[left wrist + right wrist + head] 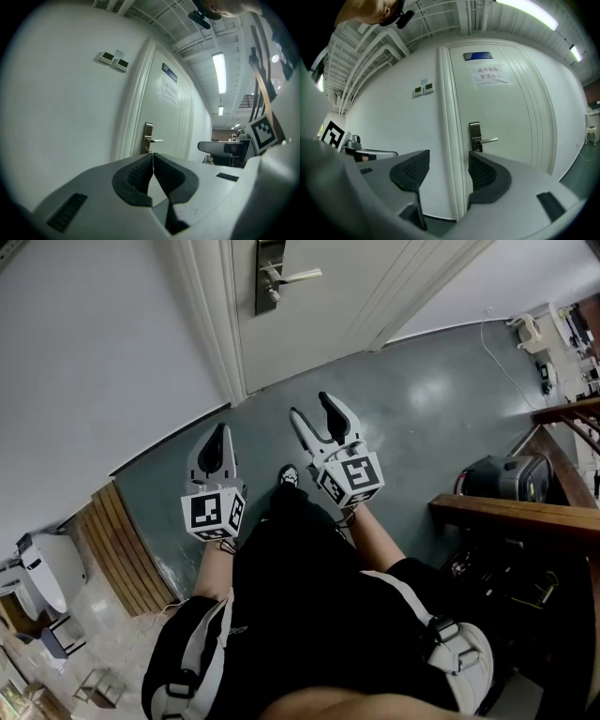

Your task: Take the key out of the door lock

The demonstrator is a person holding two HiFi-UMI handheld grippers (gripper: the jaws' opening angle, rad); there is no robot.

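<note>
Found left gripper (pixel 218 435) clenched on nothing, carried low; judged idle. Found right gripper (pixel 310 409) released, jaws wide apart and empty, aimed level at the door (pixel 347 306); judged readied for pinching the key. Noted both well short of the door, with only floor (pixel 403 399) between and nothing barring the approach. Noted dark appliance (pixel 502 479) and wooden rail (pixel 511 512) off right, slatted panel (pixel 117 549) off left. Located lock plate (pixel 269 276) behind lever handle (pixel 300 277); cannot make out the key from here.
</note>
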